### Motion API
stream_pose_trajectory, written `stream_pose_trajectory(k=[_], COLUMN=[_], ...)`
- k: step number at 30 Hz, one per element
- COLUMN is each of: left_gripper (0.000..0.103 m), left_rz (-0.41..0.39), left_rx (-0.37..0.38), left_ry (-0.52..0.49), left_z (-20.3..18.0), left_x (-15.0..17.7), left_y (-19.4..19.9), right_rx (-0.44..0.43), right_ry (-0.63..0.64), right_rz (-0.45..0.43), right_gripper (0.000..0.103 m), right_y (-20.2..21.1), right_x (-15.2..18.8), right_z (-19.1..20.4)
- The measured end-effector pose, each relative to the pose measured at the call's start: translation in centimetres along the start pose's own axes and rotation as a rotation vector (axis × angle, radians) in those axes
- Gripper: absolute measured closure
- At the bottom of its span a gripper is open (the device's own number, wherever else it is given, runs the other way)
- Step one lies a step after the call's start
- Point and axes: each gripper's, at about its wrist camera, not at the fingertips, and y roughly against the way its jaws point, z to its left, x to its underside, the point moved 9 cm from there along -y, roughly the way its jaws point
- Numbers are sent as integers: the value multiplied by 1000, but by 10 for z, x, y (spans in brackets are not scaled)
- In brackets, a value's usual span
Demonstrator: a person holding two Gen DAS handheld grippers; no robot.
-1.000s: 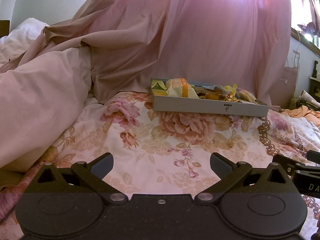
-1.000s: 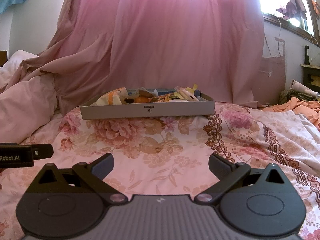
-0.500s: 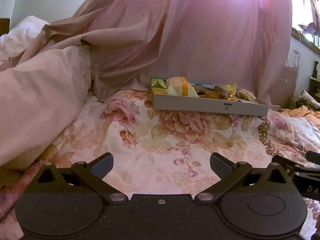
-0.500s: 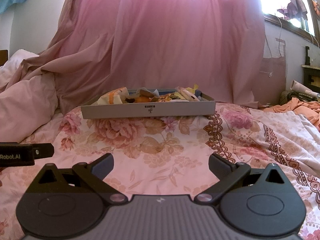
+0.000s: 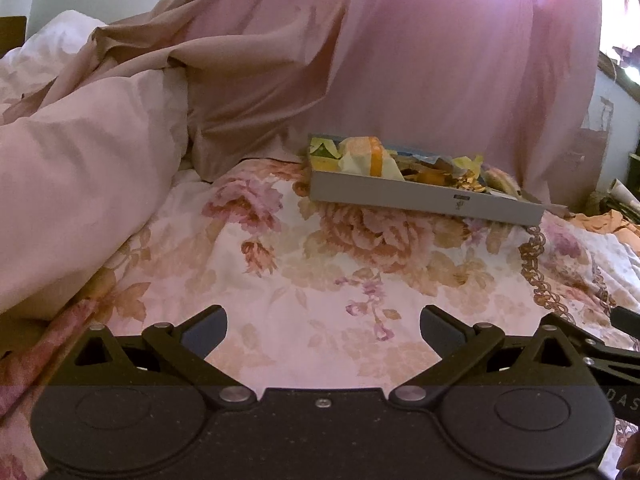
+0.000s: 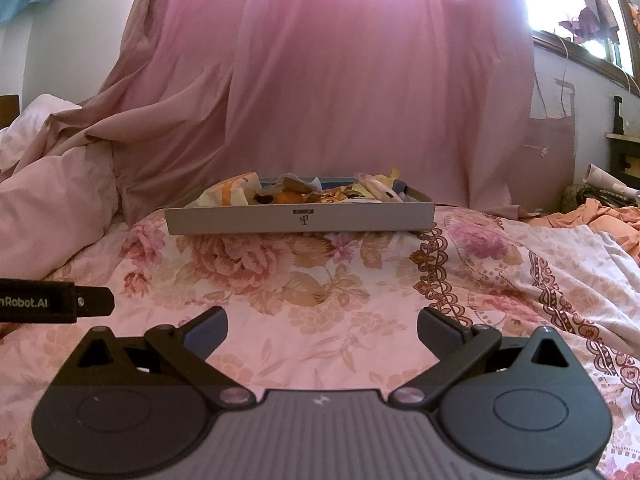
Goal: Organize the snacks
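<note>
A shallow grey box point(image 5: 420, 197) point(image 6: 300, 218) lies on the flowered bedspread, far ahead of both grippers. It is heaped with snacks: a yellow and orange wrapper point(image 5: 370, 154) point(image 6: 230, 192), an orange piece point(image 6: 289, 198), a pale pink stick pack point(image 6: 380, 190) and crumpled gold foil point(image 5: 466, 182). My left gripper point(image 5: 323, 326) is open over bare bedspread with nothing between its fingers. My right gripper point(image 6: 322, 326) is open too and holds nothing. Both stay well short of the box.
A bulky pink duvet point(image 5: 76, 184) rises at the left. A pink curtain point(image 6: 360, 80) hangs behind the box. Orange cloth point(image 6: 596, 216) and a rolled paper point(image 6: 604, 179) lie at the right. The left gripper's body point(image 6: 52, 304) shows beside my right gripper.
Both views have shifted slightly; the box sits a little lower and nearer in the left wrist view. Both grippers remain open.
</note>
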Motion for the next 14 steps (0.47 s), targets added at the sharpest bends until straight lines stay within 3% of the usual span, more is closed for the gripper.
stream_pose_trajectory(k=[14], left_gripper=[1], left_rz=[-23], left_rx=[-2], left_ry=[-10], left_z=[-2], left_x=[-2], left_y=[3], right_rx=[-1], right_ry=[2], right_rz=[0], right_gripper=[0], right_y=[0], right_x=[0], right_z=[1])
